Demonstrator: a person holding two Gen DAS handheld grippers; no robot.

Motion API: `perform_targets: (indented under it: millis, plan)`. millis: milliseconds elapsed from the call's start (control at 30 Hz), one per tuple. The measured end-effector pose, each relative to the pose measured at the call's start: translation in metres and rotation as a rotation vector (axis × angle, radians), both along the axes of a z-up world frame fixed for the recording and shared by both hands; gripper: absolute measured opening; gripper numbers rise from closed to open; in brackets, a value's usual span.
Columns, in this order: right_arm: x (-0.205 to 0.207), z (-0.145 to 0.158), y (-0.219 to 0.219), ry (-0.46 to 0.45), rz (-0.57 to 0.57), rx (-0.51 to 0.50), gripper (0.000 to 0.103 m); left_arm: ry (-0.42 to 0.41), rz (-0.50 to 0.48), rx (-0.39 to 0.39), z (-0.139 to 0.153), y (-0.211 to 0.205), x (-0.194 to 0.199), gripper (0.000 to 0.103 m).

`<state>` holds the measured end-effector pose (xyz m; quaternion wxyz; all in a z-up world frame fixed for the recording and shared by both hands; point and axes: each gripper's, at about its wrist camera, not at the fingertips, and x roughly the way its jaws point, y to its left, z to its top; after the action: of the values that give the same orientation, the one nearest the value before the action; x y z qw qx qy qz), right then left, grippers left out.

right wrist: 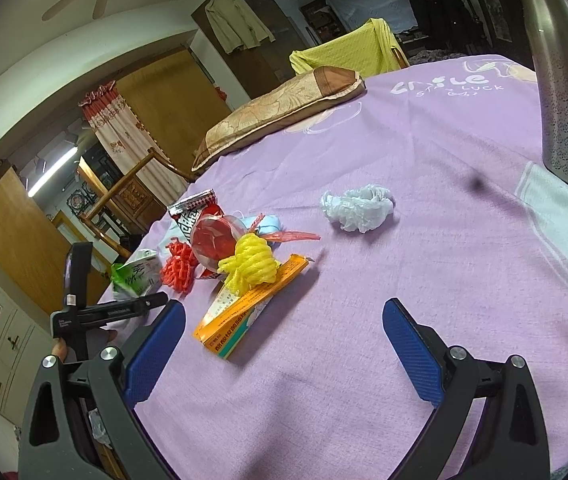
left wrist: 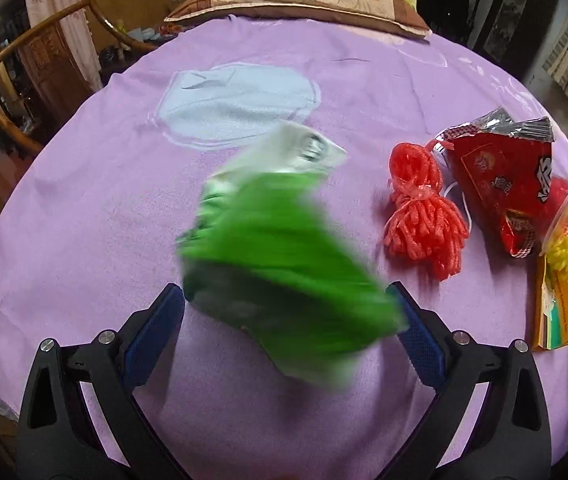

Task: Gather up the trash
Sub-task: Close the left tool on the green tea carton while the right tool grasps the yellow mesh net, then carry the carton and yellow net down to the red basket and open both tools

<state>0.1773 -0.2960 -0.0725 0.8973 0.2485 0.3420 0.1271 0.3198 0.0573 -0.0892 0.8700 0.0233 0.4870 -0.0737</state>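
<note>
Between the left gripper's [left wrist: 289, 312] wide-spread jaws, a blurred green-and-white carton [left wrist: 280, 240] lies left of the red net bundle [left wrist: 423, 208] on the purple tabletop [left wrist: 84, 200]. Right gripper [right wrist: 284, 344] jaws gape empty, beside the orange box [right wrist: 244, 312].

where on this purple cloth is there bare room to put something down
Bare cloth lies in front of the right gripper, between the orange box and the steel flask, below the crumpled white bag. It is crowded where the red foam net, yellow foam net and green carton bunch together.
</note>
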Motion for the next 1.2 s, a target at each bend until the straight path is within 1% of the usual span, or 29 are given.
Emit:
perform_targets:
  millis: [133, 233, 300, 333, 367, 467, 500, 533, 567, 600, 633, 667, 700, 733, 800, 900, 1000, 1067, 1200]
  plan:
    - [0.01, -0.002, 0.011, 0.055, 0.033, -0.027, 0.097, -0.003, -0.003, -0.013, 0.001, 0.002, -0.002, 0.096]
    - [0.018, 0.0, 0.024, 0.063, 0.046, -0.054, 0.097, -0.005, -0.002, -0.021, 0.002, 0.002, -0.004, 0.096]
    - [0.026, 0.004, 0.035, 0.06, 0.048, -0.119, 0.097, -0.005, -0.004, -0.019, 0.001, 0.001, -0.004, 0.096]
    - [0.031, 0.009, 0.044, 0.05, 0.049, -0.176, 0.097, -0.005, -0.006, -0.015, 0.001, 0.001, -0.003, 0.096]
    - [0.034, 0.012, 0.048, 0.044, 0.051, -0.205, 0.096, -0.004, -0.008, -0.011, 0.0, 0.0, -0.003, 0.096]
    - [0.045, 0.021, 0.071, 0.018, 0.086, -0.351, 0.094, -0.005, -0.009, -0.014, 0.0, 0.001, -0.002, 0.096]
    - [0.048, 0.022, 0.076, 0.012, 0.096, -0.391, 0.094, -0.006, -0.009, -0.02, 0.001, 0.001, -0.002, 0.096]
    - [0.053, 0.021, 0.086, 0.005, 0.108, -0.458, 0.093, -0.007, -0.009, -0.025, 0.001, 0.001, -0.003, 0.096]
    - [0.057, 0.02, 0.09, 0.004, 0.114, -0.49, 0.092, -0.008, -0.009, -0.034, 0.001, 0.002, -0.003, 0.096]
    - [0.062, 0.017, 0.096, 0.008, 0.128, -0.526, 0.089, -0.01, -0.009, -0.044, 0.002, 0.004, -0.003, 0.096]
    - [0.066, 0.013, 0.099, 0.021, 0.138, -0.538, 0.08, -0.011, -0.01, -0.051, 0.002, 0.005, -0.004, 0.096]
    - [0.069, 0.011, 0.101, 0.034, 0.145, -0.541, 0.059, -0.012, -0.01, -0.062, 0.002, 0.007, -0.004, 0.096]
    - [0.071, 0.009, 0.101, 0.045, 0.158, -0.536, 0.044, -0.015, -0.007, -0.077, 0.002, 0.009, -0.004, 0.096]
    - [0.07, 0.009, 0.101, 0.043, 0.171, -0.528, 0.038, -0.017, -0.006, -0.098, 0.003, 0.011, -0.004, 0.096]
    - [0.066, 0.014, 0.097, 0.013, 0.152, -0.519, 0.037, -0.025, -0.008, -0.148, 0.005, 0.016, -0.004, 0.096]
    - [0.061, 0.023, 0.088, -0.025, 0.125, -0.475, 0.037, -0.065, -0.013, -0.248, 0.015, 0.025, -0.006, 0.096]
    - [0.061, 0.025, 0.081, -0.019, 0.116, -0.442, 0.037, -0.075, -0.002, -0.261, 0.021, 0.024, -0.003, 0.096]
    - [0.061, 0.024, 0.08, -0.01, 0.117, -0.432, 0.037, -0.061, -0.002, -0.253, 0.022, 0.02, 0.002, 0.096]
    - [0.06, 0.026, 0.078, -0.014, 0.113, -0.423, 0.038, 0.023, -0.02, -0.272, 0.009, 0.01, 0.012, 0.096]
